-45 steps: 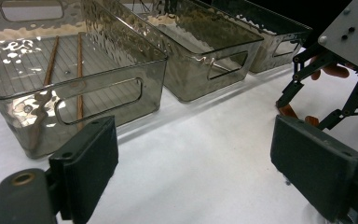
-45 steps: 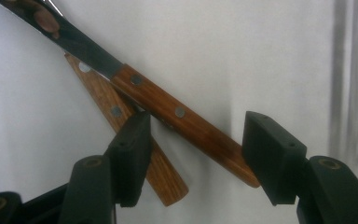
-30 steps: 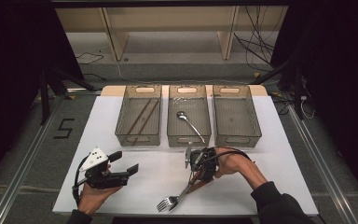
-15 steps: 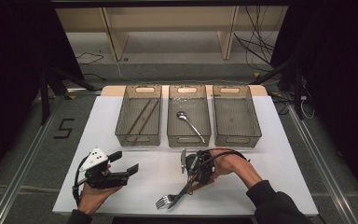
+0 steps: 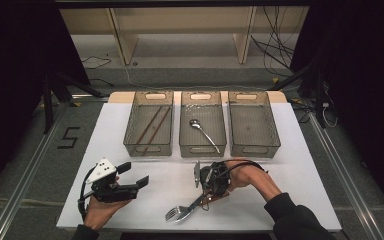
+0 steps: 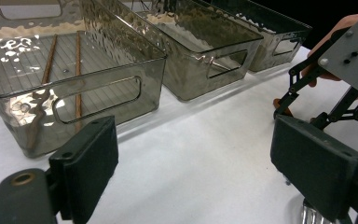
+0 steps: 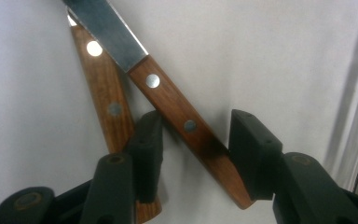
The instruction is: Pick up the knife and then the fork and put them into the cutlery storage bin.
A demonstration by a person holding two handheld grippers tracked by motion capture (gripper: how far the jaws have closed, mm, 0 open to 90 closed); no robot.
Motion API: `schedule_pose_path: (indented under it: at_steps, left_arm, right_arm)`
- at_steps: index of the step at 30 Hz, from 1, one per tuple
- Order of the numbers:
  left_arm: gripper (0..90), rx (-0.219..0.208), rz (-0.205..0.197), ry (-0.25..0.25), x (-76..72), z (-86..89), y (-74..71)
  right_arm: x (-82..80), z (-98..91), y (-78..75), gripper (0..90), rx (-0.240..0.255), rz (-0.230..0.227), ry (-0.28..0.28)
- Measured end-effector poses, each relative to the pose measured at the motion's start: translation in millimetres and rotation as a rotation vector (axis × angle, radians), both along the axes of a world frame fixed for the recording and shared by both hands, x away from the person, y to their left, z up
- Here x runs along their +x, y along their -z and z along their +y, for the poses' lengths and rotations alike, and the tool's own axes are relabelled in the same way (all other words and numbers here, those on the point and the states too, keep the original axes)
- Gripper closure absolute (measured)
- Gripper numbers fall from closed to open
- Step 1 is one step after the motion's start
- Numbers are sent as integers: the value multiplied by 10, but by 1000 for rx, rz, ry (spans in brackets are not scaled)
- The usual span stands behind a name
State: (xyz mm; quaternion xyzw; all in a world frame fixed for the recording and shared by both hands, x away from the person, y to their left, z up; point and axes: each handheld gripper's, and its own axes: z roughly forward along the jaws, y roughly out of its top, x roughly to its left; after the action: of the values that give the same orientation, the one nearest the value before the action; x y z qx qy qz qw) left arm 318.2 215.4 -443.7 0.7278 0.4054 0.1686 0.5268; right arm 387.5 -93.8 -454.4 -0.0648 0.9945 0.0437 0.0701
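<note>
Two wooden-handled utensils lie crossed on the white table. The upper one is a knife handle (image 7: 177,112) with a steel blade (image 7: 107,28), and the second handle (image 7: 105,88) lies under it. My right gripper (image 7: 196,122) points down over them. Its jaws have just been closing, with the knife handle between them and a small gap still visible at the right pad (image 7: 251,154). In the high view the right gripper (image 5: 207,181) stands over the handles, and a fork (image 5: 180,212) sticks out to its lower left. My left gripper (image 5: 134,175) rests open and empty at the front left.
Three clear bins stand in a row at the back. The left bin (image 5: 130,145) holds chopsticks (image 5: 152,125), the middle bin (image 5: 202,149) holds a spoon (image 5: 204,132), and the right bin (image 5: 255,147) holds nothing. The table's front edge is close below the fork.
The right gripper's jaws have narrowed around the knife handle, and it has edged slightly toward the front left. The left hand and gripper have kept still.
</note>
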Motion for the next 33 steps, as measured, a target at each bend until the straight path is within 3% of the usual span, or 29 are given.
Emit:
schedule_pose_path:
  at_steps: [3, 10, 13, 28, 33]
  left_arm:
    - [146, 1, 0, 0, -1, 0, 0]
    - [146, 1, 0, 0, -1, 0, 0]
    - [146, 2, 0, 0, -2, -2, -1]
    - [146, -4, 0, -4, -1, 4, -2]
    - [146, -4, -1, -6, -3, 8, -3]
  right_arm:
    - [-8, -1, 2, 632, 8, -16, -11]
    - [-7, -3, 0, 664, 19, -23, -24]
    - [22, 1, 5, 751, 13, -19, -7]
    - [39, 1, -23, 767, 32, -27, 2]
    - [37, -17, -86, 768, 88, -36, 30]
